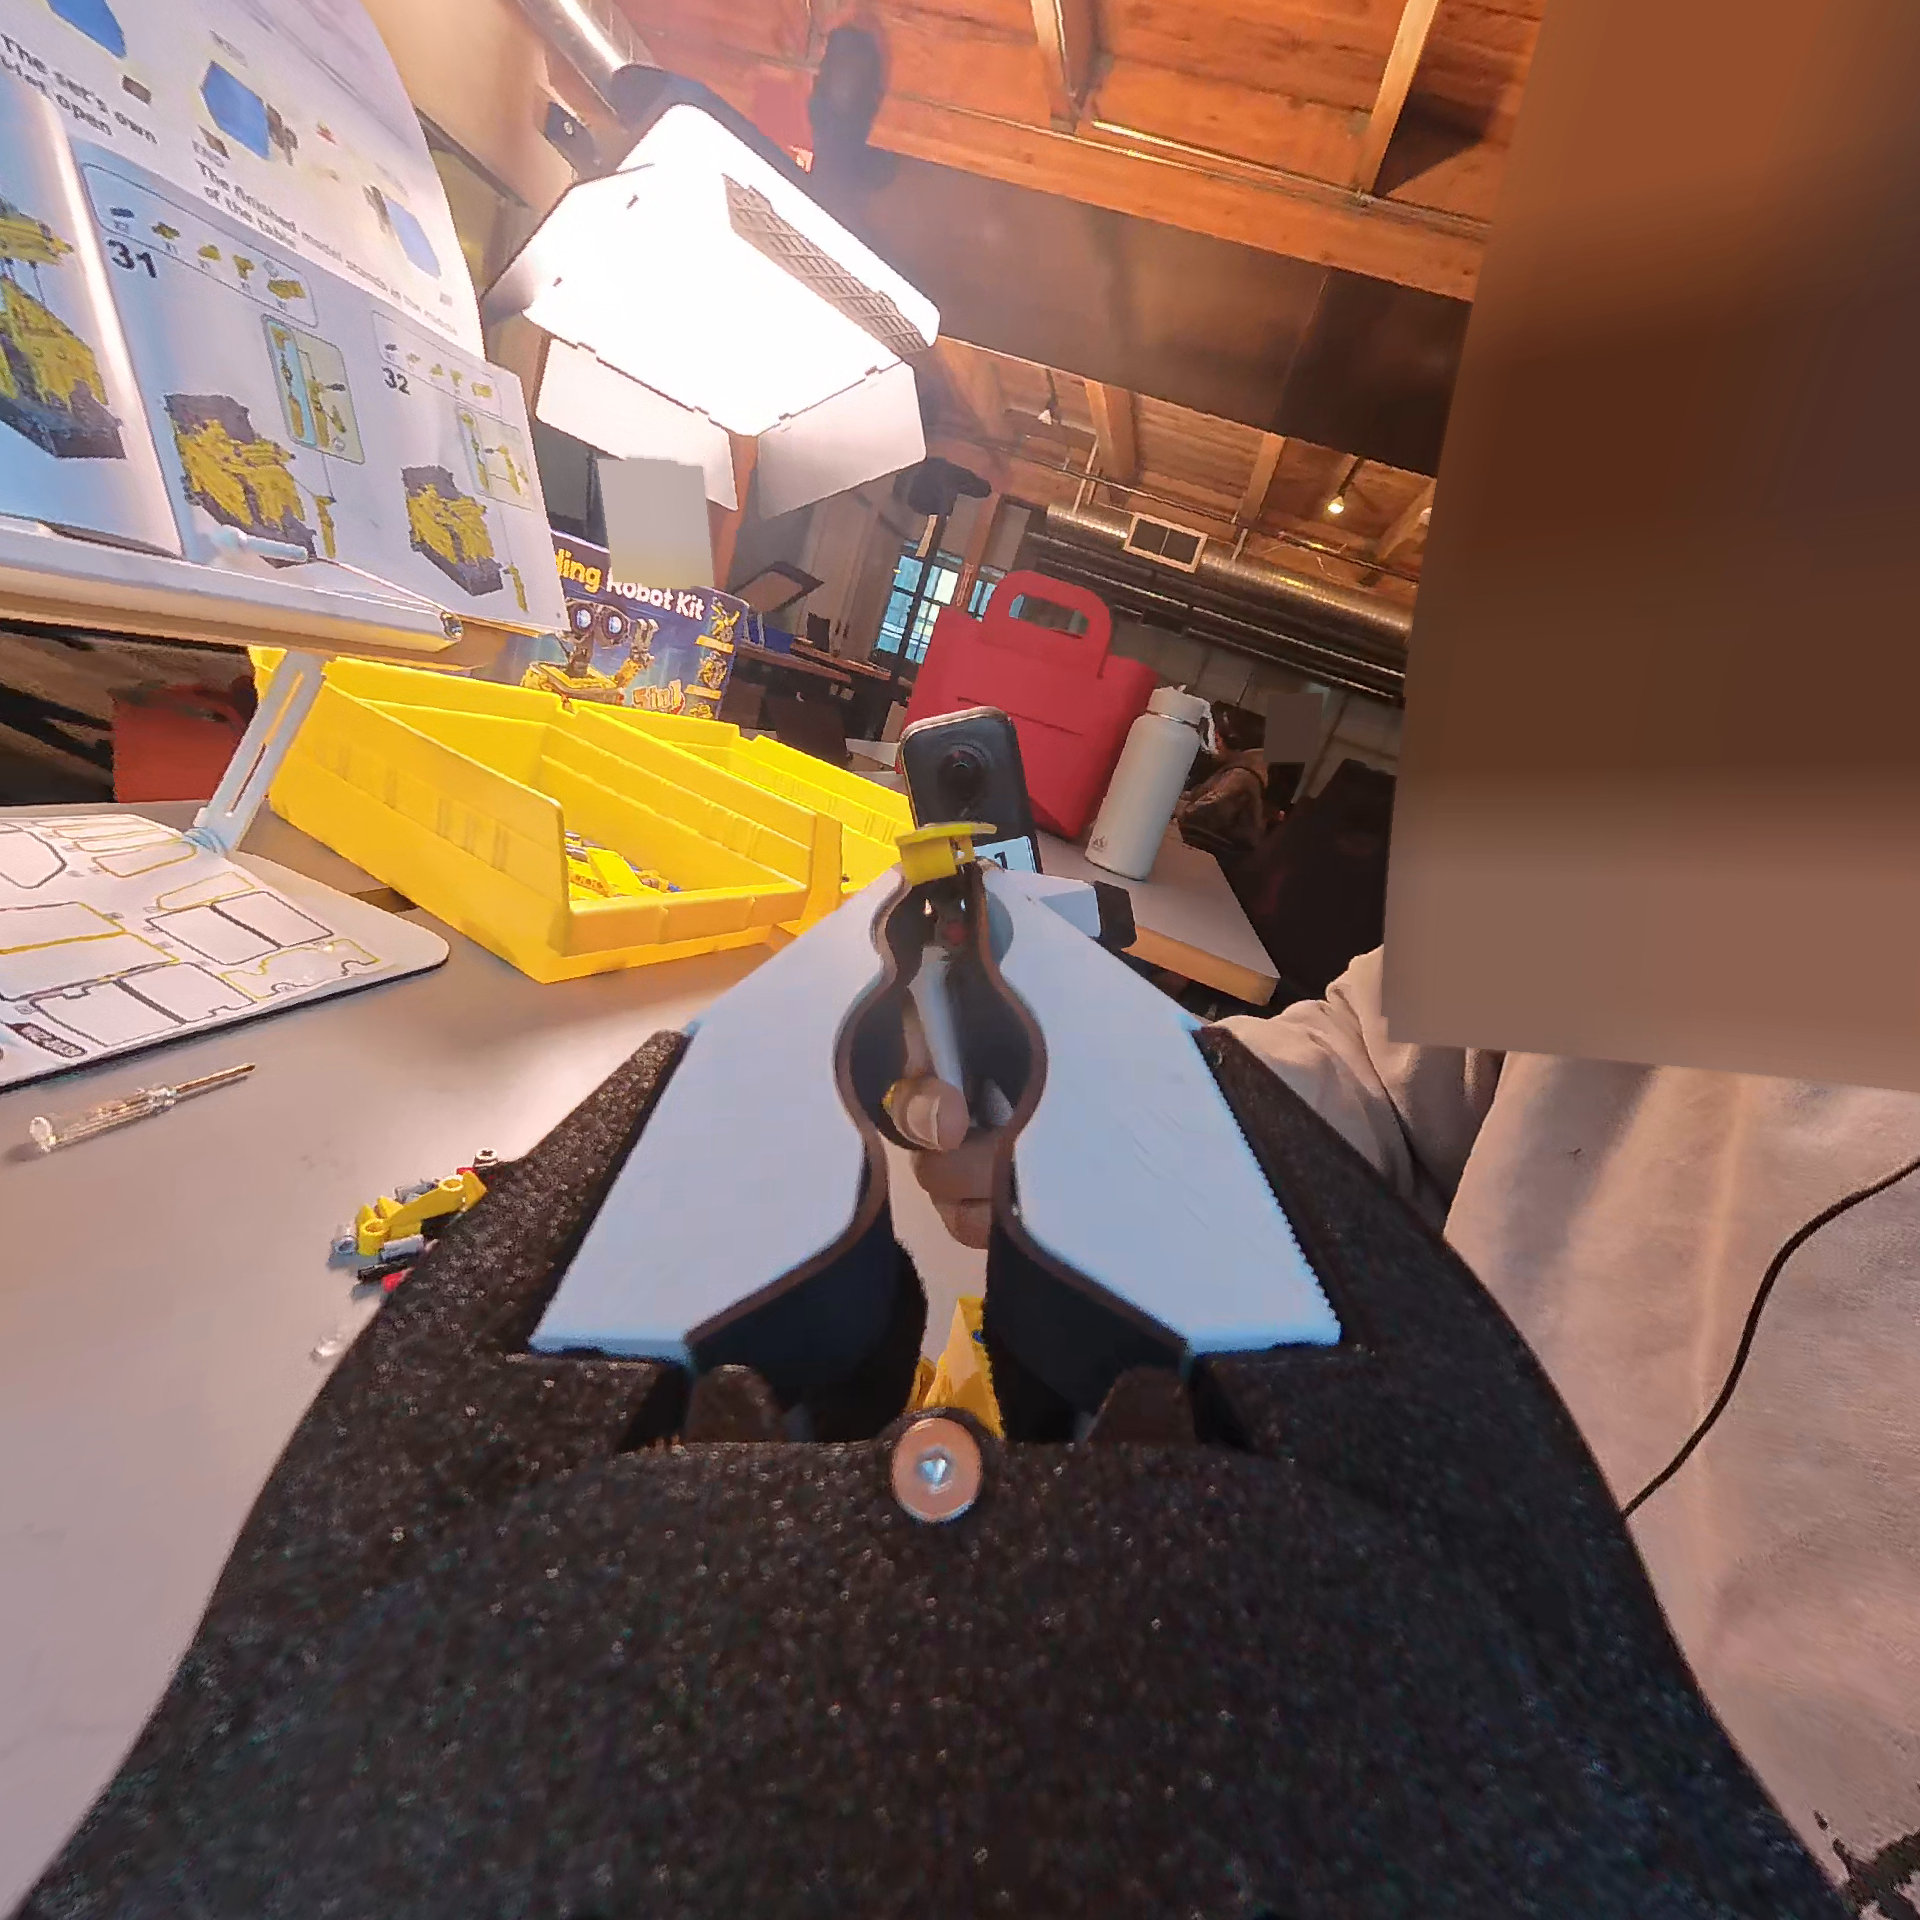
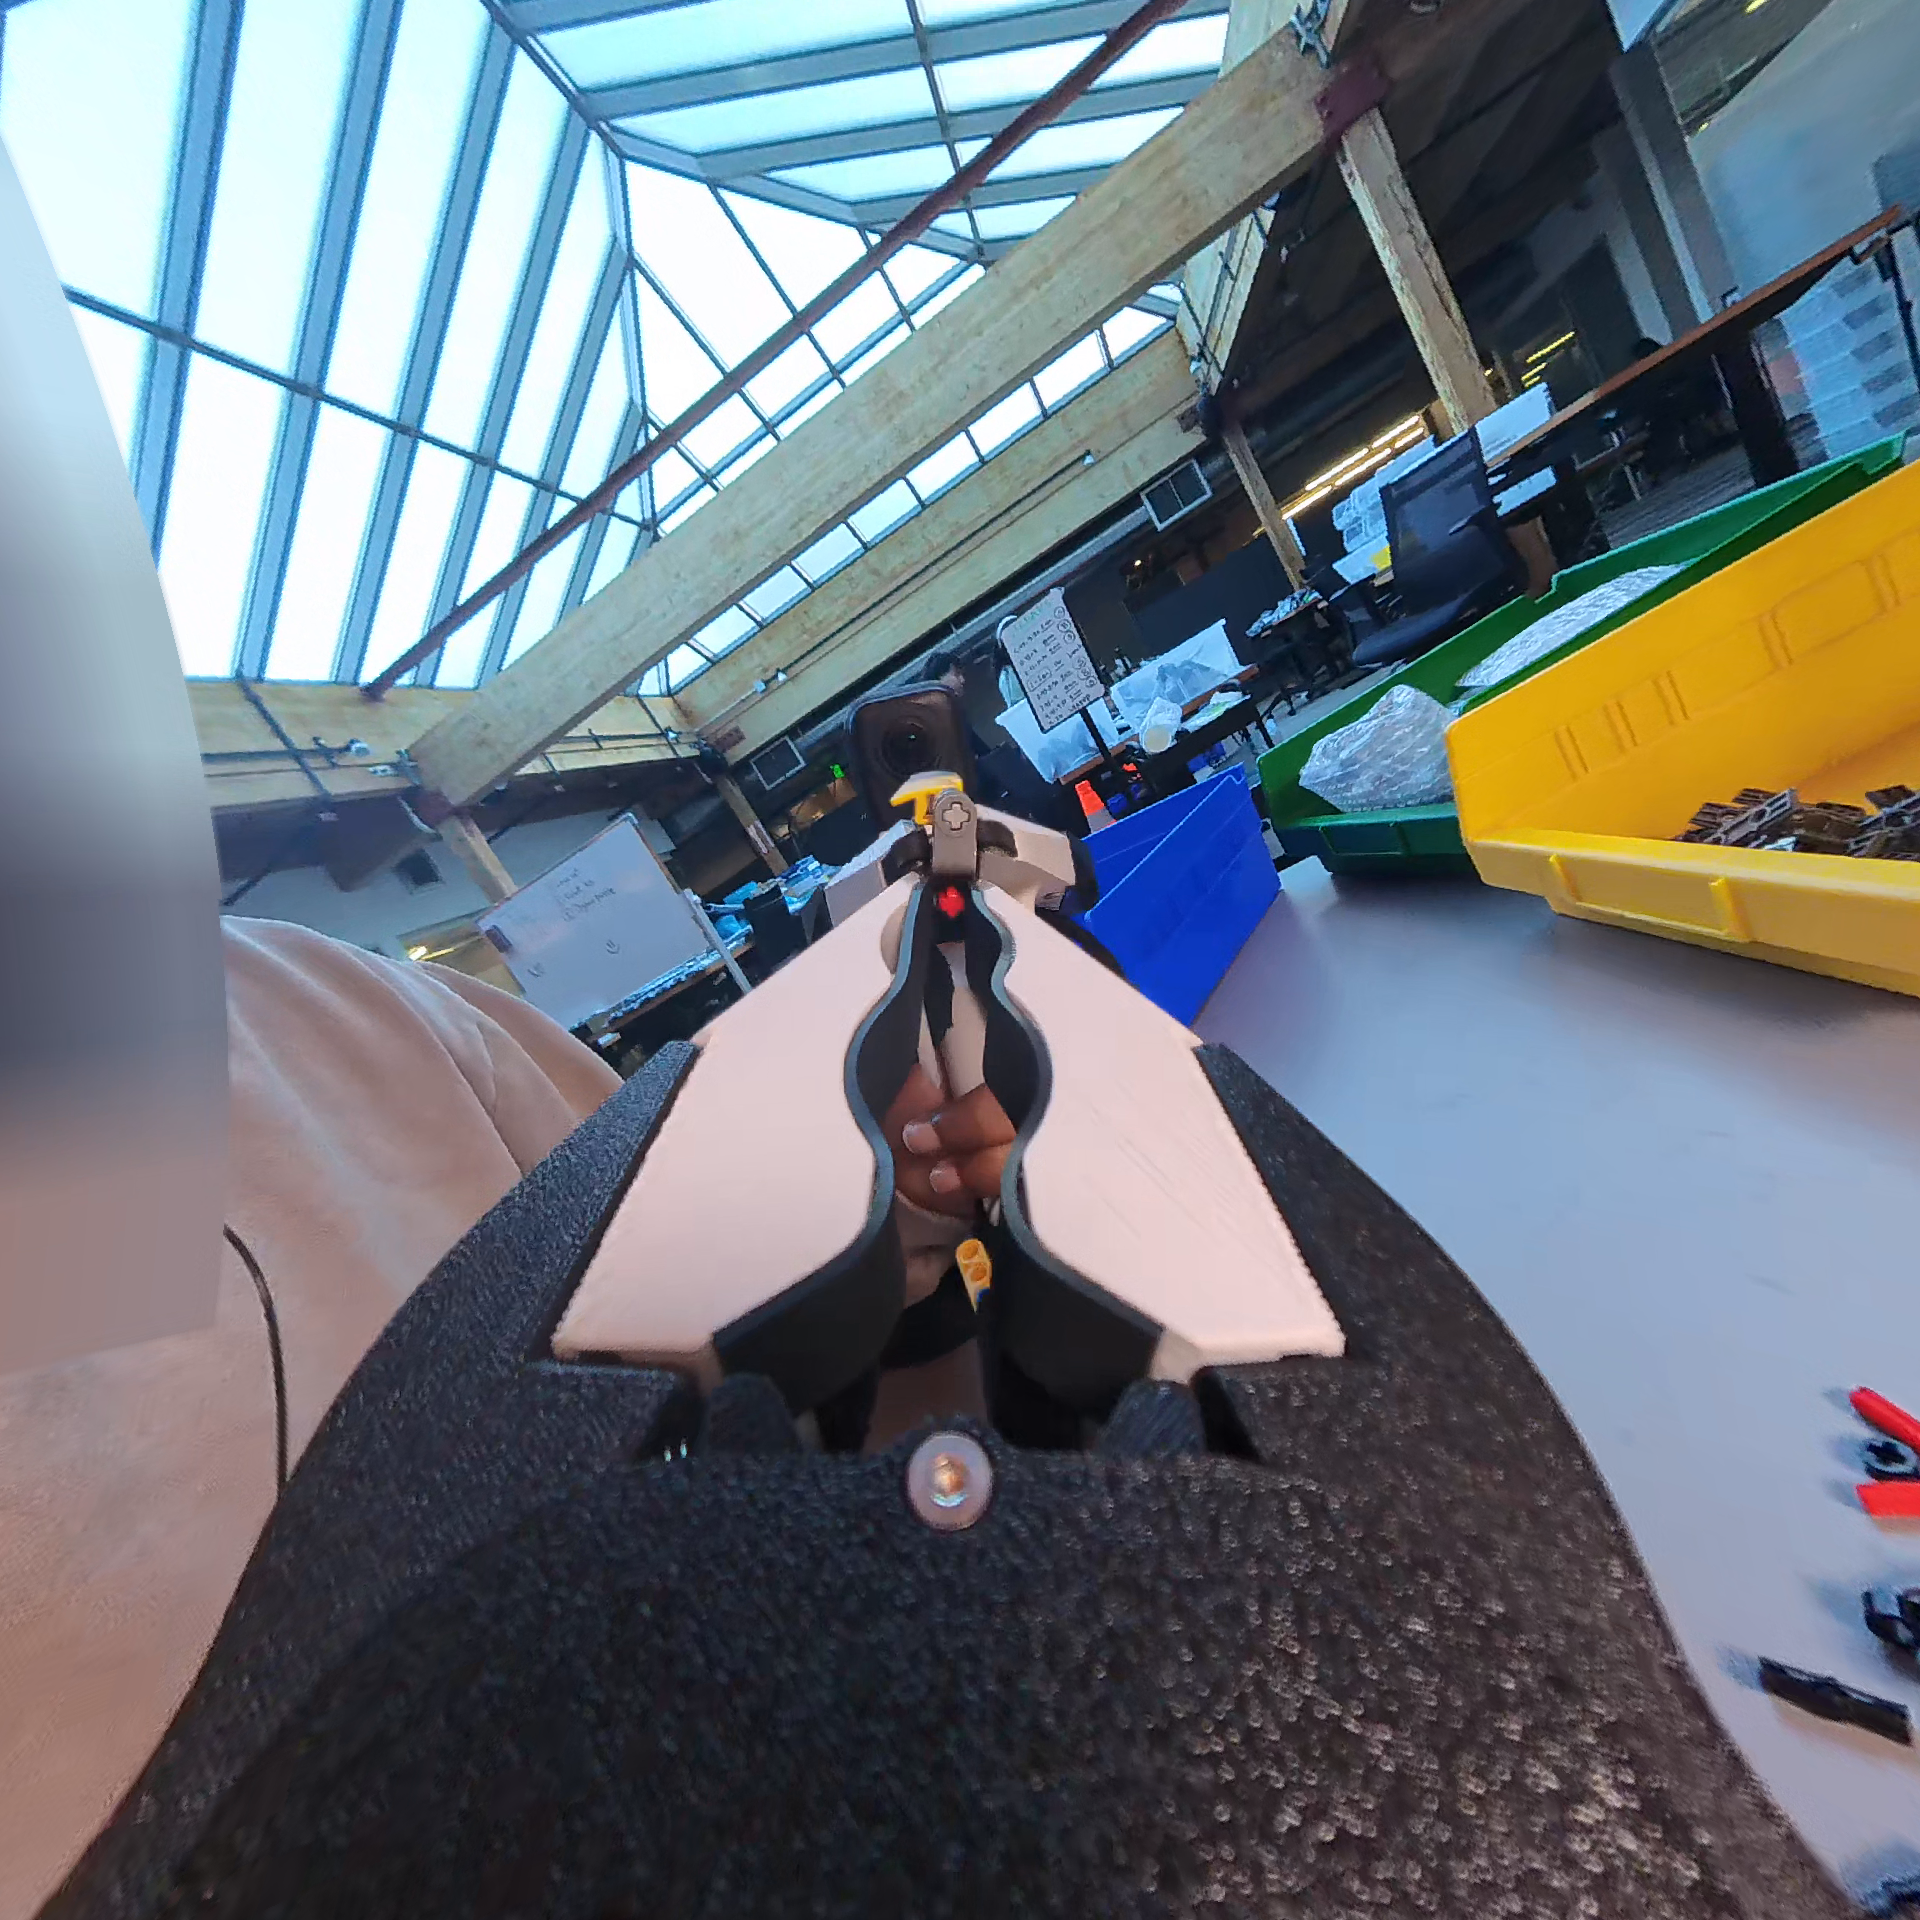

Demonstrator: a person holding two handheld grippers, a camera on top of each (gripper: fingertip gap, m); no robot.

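Counts by kind. On the desk (image 1: 260, 1299): two yellow bins (image 1: 540, 821) (image 2: 1704, 748), one green bin (image 2: 1558, 634), one blue bin (image 2: 1184, 883), one screwdriver (image 1: 135, 1103), one heap of small parts (image 1: 410, 1221). Far edge: one red bag (image 1: 1039, 696), one white bottle (image 1: 1148, 779). Two grippers (image 1: 940, 868) (image 2: 940, 831).
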